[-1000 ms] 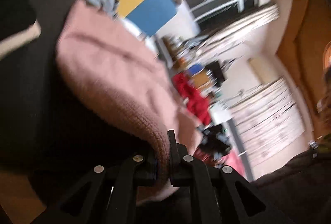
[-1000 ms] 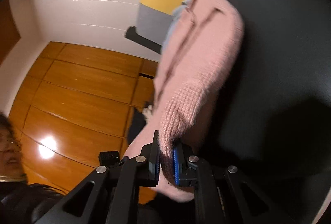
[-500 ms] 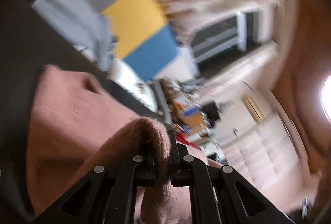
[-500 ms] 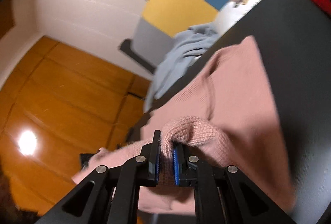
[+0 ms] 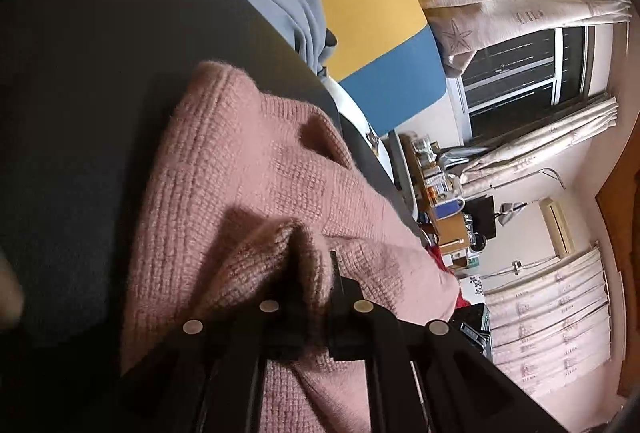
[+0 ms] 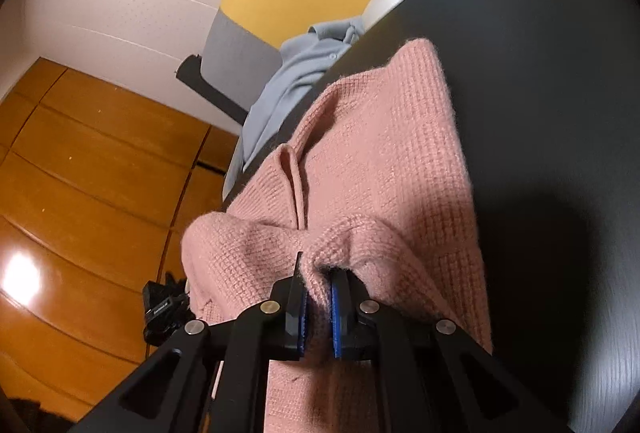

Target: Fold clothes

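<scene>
Pink knit sweater (image 6: 384, 161) lay spread on the dark worktop (image 6: 552, 81), left gripper (image 5: 316, 297) and right gripper (image 6: 318, 309) each with jaws pinching a bunched fold, blue garment (image 6: 296, 81) draped over the worktop's far edge

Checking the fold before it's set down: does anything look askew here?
Yes. The pink sweater overhangs the dark table's edge on one side, and a light blue shirt slumps crumpled over the far edge, unfolded.

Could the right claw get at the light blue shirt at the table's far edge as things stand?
Probably not yet: the right claw is shut on the pink knit sweater, which lies between it and the light blue shirt.
</scene>
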